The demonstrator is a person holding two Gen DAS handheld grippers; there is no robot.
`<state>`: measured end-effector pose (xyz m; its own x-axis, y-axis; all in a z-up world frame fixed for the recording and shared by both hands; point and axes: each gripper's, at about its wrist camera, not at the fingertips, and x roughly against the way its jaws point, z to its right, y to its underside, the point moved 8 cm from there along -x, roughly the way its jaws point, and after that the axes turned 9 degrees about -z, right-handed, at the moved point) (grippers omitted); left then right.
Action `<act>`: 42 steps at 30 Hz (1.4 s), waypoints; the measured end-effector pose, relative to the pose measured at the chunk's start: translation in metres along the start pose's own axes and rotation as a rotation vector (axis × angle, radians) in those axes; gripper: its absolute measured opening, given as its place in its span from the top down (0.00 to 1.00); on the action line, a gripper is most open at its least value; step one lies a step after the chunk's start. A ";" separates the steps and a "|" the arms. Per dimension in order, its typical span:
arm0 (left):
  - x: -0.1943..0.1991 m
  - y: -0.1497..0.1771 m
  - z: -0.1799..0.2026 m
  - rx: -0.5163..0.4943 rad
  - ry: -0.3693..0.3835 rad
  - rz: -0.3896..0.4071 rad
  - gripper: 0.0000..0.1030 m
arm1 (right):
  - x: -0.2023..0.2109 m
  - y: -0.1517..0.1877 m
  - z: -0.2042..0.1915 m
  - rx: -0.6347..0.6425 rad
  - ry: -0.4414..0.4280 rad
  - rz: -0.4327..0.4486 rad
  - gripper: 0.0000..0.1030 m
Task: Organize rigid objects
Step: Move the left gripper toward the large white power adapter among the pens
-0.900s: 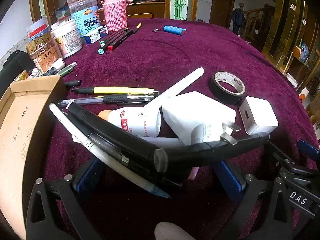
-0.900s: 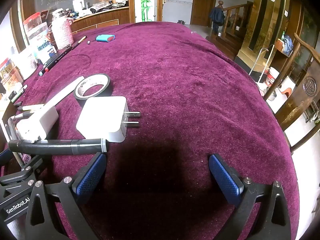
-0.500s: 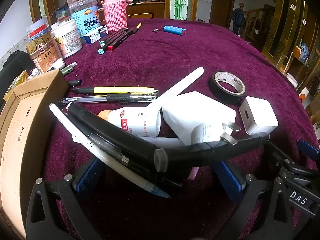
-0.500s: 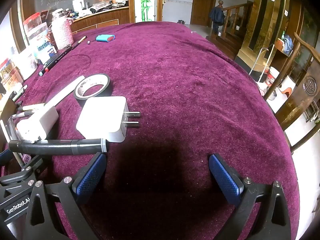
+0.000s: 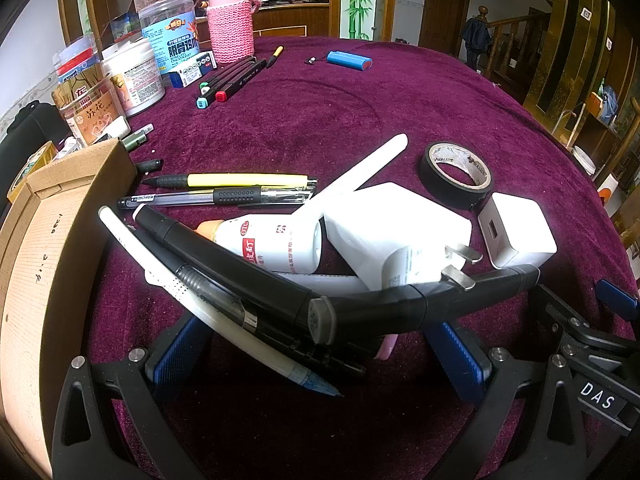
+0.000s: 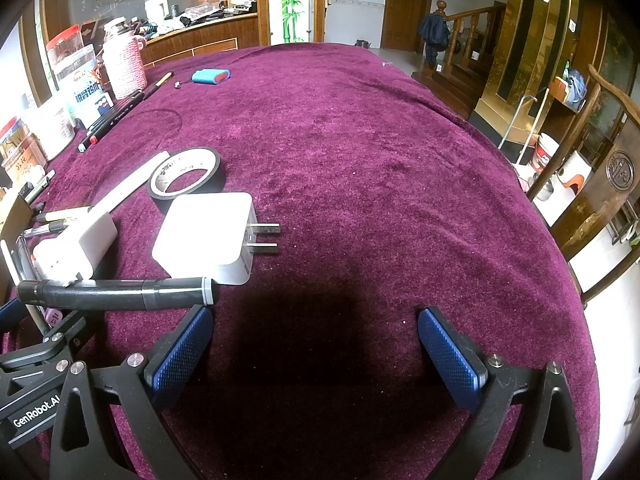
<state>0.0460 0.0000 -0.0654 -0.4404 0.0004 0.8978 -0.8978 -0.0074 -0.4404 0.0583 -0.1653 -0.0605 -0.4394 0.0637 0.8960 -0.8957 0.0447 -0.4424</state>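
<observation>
Two white chargers [image 6: 206,236] [image 5: 394,236] and one tape roll [image 6: 185,174] lie ahead of both wide-open, empty grippers [image 5: 320,354] [image 6: 316,344].

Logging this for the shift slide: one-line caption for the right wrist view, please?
Open right gripper hovers over purple tablecloth, near white charger, black marker and tape roll.

Left gripper [image 5: 320,354]: matte black triangulated finger frames, silver screws, blue knurled pads [image 5: 178,350]. Right gripper [image 6: 314,350]: identical black frames, silver screws, blue textured pads [image 6: 450,354]. White lettering reads "DAS" on one body and "GenRobot.AI" on the other.
</observation>
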 end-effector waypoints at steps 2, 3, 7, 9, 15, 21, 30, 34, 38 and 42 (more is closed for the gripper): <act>0.000 0.000 0.000 0.000 0.000 0.000 0.01 | 0.000 0.000 0.000 0.000 0.000 0.000 0.01; 0.000 0.000 0.000 0.000 0.000 0.000 0.01 | 0.000 0.000 0.000 0.000 0.000 0.000 0.01; 0.000 0.000 0.000 0.000 0.000 0.000 0.01 | 0.000 0.000 0.000 0.000 -0.001 0.000 0.01; 0.000 0.000 0.000 -0.003 -0.001 -0.002 0.00 | 0.000 0.000 0.000 0.000 -0.001 0.000 0.01; 0.005 0.011 0.002 -0.124 0.071 -0.140 0.01 | 0.002 0.001 0.000 0.033 -0.031 -0.009 0.01; 0.017 0.032 -0.002 -0.167 0.081 -0.088 0.00 | 0.001 0.002 0.000 0.064 -0.042 -0.051 0.01; 0.021 0.034 0.003 -0.142 0.055 -0.049 0.00 | 0.002 0.005 0.001 0.068 -0.031 -0.067 0.01; 0.020 0.034 0.002 -0.125 0.046 -0.050 0.00 | 0.011 0.011 0.012 0.033 0.043 -0.078 0.01; 0.021 0.035 0.002 -0.134 0.060 -0.059 0.00 | 0.055 0.011 0.022 0.026 0.102 0.059 0.01; 0.037 0.033 -0.003 -0.110 0.147 -0.024 0.00 | 0.131 -0.001 0.025 -0.022 -0.009 0.363 0.01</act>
<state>0.0001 0.0028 -0.0472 -0.4078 0.1451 0.9015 -0.8998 0.1035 -0.4237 -0.0002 -0.1821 0.0580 -0.7293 0.0708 0.6805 -0.6794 0.0426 -0.7325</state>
